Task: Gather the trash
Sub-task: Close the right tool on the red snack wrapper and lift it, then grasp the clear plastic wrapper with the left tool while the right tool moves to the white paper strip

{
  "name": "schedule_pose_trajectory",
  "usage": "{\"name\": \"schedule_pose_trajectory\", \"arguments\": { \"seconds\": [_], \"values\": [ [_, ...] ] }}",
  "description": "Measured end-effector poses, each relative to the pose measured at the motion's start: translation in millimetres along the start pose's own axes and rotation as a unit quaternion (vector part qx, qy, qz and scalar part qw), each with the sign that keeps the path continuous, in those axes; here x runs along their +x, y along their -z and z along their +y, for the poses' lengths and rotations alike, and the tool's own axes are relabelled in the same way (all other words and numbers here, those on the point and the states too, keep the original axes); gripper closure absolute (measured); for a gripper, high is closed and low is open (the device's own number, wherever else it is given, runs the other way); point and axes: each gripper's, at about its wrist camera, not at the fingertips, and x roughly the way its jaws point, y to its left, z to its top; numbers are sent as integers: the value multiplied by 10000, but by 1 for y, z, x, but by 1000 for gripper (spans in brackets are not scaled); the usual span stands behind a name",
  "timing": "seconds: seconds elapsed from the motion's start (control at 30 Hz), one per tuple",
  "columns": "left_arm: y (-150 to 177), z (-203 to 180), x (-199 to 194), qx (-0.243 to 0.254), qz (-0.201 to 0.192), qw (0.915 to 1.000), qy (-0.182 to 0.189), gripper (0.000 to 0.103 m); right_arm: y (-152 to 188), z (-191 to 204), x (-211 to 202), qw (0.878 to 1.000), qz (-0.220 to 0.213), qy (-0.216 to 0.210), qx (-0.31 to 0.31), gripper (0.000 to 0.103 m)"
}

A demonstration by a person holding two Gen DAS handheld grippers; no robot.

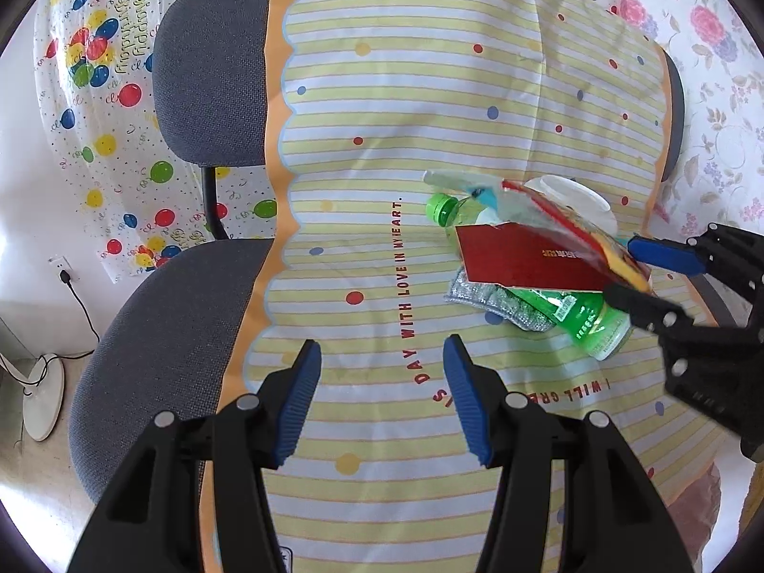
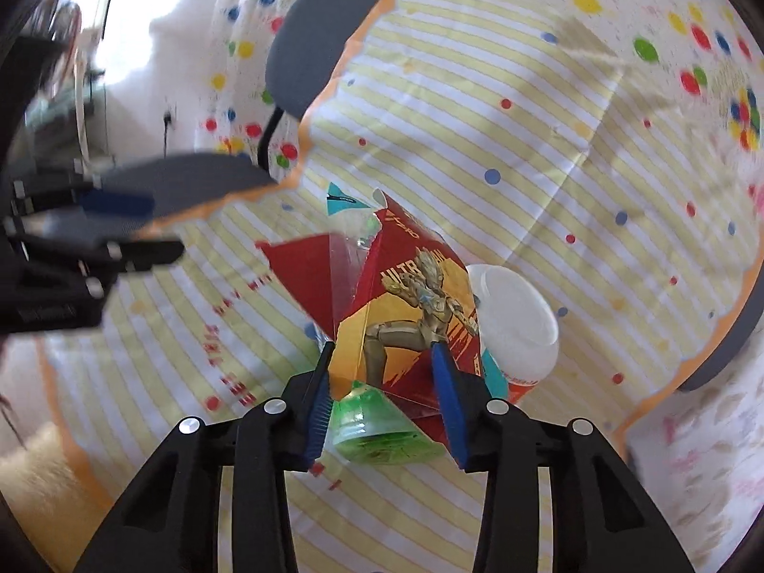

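A: While the left gripper point(image 1: 382, 396) hangs over the striped cloth point(image 1: 429, 95) with its blue pads spread wide and nothing between them, where is the trash?

B: Off to its right and a little ahead, in one pile on the cloth. A red carton point(image 1: 525, 258) lies flattened on top, a green bottle point(image 1: 592, 320) runs under it with its cap point(image 1: 437, 205) poking out toward the chair back, a silvery scrubbing pad point(image 1: 496, 298) sits beneath the carton's near edge, and a white cup point(image 1: 568, 193) stands at the far side.

A: And the right gripper?

B: The right gripper point(image 2: 387, 382) is at the pile. Its two blue fingers point(image 2: 446, 391) bracket the printed carton point(image 2: 406, 315), one on each side edge, and the left wrist view shows its fingers pinching the carton's corner from the right point(image 1: 640, 277). So it is clamped on the carton.

A: What lies around that grip?

B: The green bottle's base point(image 2: 377, 429) sits just under the carton between the fingers, and the white cup point(image 2: 515, 324) is just beside the right finger, touching the carton's edge.

A: What is under the cloth?

B: A grey office chair point(image 1: 200, 71); the cloth drapes over its seat and back. The left gripper shows blurred at the left edge of the right wrist view point(image 2: 119, 224).
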Motion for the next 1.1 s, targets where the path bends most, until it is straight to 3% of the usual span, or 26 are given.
{"name": "schedule_pose_trajectory", "arguments": {
  "seconds": [0.2, 0.23, 0.37, 0.57, 0.63, 0.73, 0.83, 1.03, 1.1],
  "values": [
    [-2, -2, -5, -6, -18, 10000, 65, 51, -6, -41, -10, 9892, -215, -764, 1229, 63],
    [-3, -3, -6, 6, -27, 10000, 61, 51, -6, -45, -10, 9867, -248, -835, 1374, 67],
    [-6, -6, -12, 26, -82, 9999, 106, 51, -3, -68, -16, 9801, -406, -248, 1927, 97],
    [-12, -18, -23, 163, -234, 9994, 206, 51, 14, -100, -50, 9606, -975, 196, 2596, 102],
    [-13, -23, -25, 204, -262, 9991, 275, 51, 24, -103, -71, 9549, -1152, 534, 2685, 102],
    [-12, -32, -26, 270, -261, 9987, 341, 51, 45, -106, -94, 9478, -1177, 826, 2847, 102],
    [-10, -41, -27, 341, -245, 9983, 410, 51, 72, -110, -103, 9400, -936, 708, 3203, 102],
    [-2, -70, -30, 623, -182, 9959, 632, 51, 141, -101, -98, 9213, 150, 636, 3833, 101],
    [1, -81, -30, 711, -166, 9950, 687, 51, 161, -101, -94, 9164, 449, 676, 3921, 96]
  ]
}}
